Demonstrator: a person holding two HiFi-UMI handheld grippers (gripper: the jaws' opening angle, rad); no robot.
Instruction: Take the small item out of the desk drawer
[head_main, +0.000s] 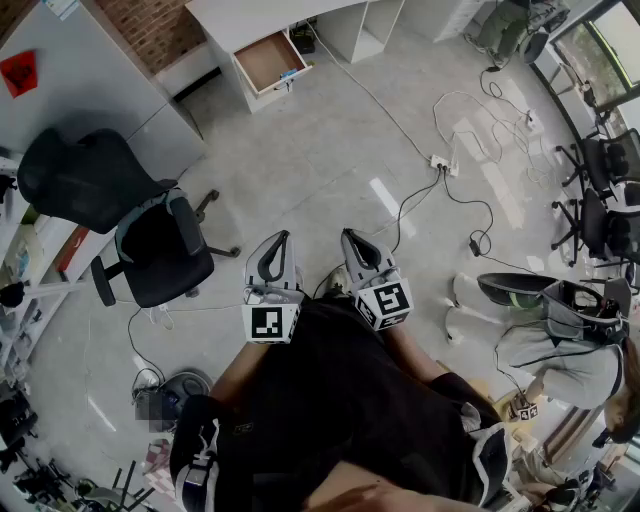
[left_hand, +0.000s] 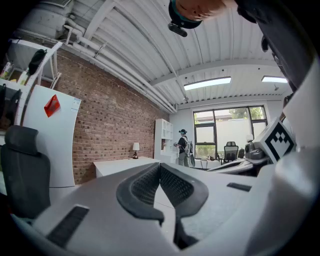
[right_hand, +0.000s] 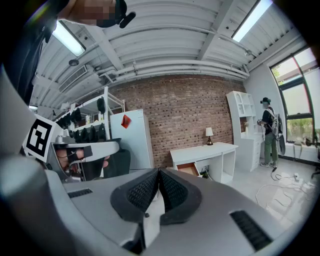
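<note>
Standing far from the open brown drawer (head_main: 266, 60) of the white desk (head_main: 235, 16), presumably housing the small item, I held my left hand-held gripper (head_main: 282, 238) and right hand-held gripper (head_main: 348, 236) closed, empty, nothing within reach.

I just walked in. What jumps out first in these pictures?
The left gripper and right gripper are held out side by side, both shut and empty. Across the floor, a white desk has its drawer pulled open. A black office chair stands to the left.
</note>
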